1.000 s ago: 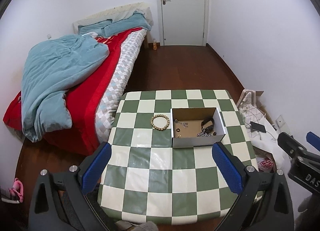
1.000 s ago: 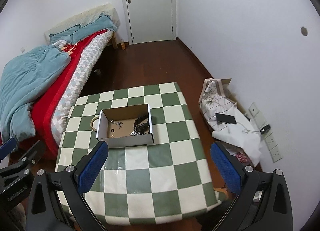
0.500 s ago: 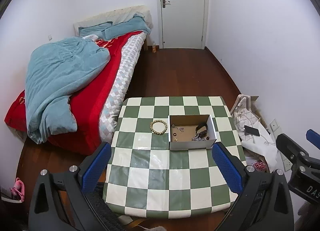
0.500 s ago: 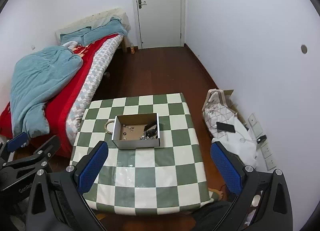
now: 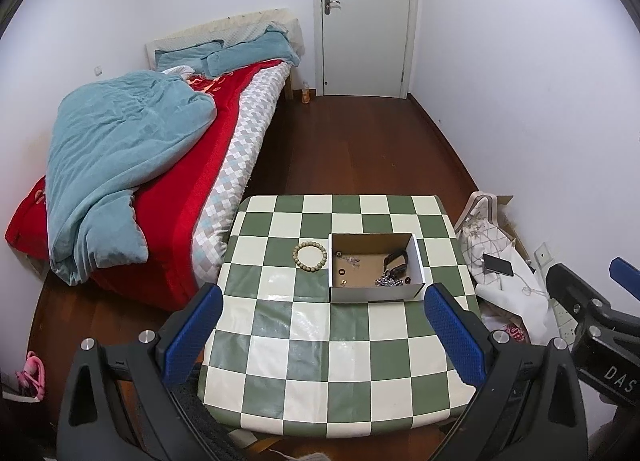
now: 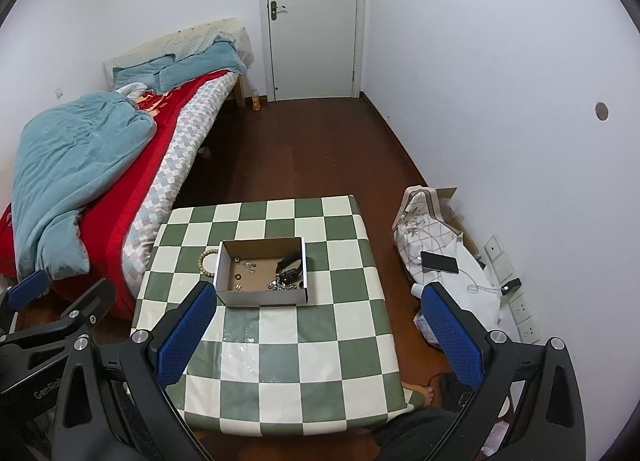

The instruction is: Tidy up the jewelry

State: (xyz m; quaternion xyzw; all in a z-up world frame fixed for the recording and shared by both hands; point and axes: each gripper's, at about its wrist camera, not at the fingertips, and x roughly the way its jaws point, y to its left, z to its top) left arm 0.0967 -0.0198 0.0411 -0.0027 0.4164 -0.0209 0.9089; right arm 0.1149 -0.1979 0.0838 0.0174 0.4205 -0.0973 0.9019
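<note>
I am holding my left gripper and right gripper wide open and empty, high above the green-and-white checkered table. The pale wooden-bead bracelet is lying flat just left of the open cardboard box, a ring with no real long axis. I judge it light, floppy, rolling; I'd pinch one bead section across the strand.

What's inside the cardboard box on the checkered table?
The cardboard box holds a black band, a silvery chain pile and a few tiny pieces, too small to identify. Its front wall hides the nearest strip of floor inside.
</note>
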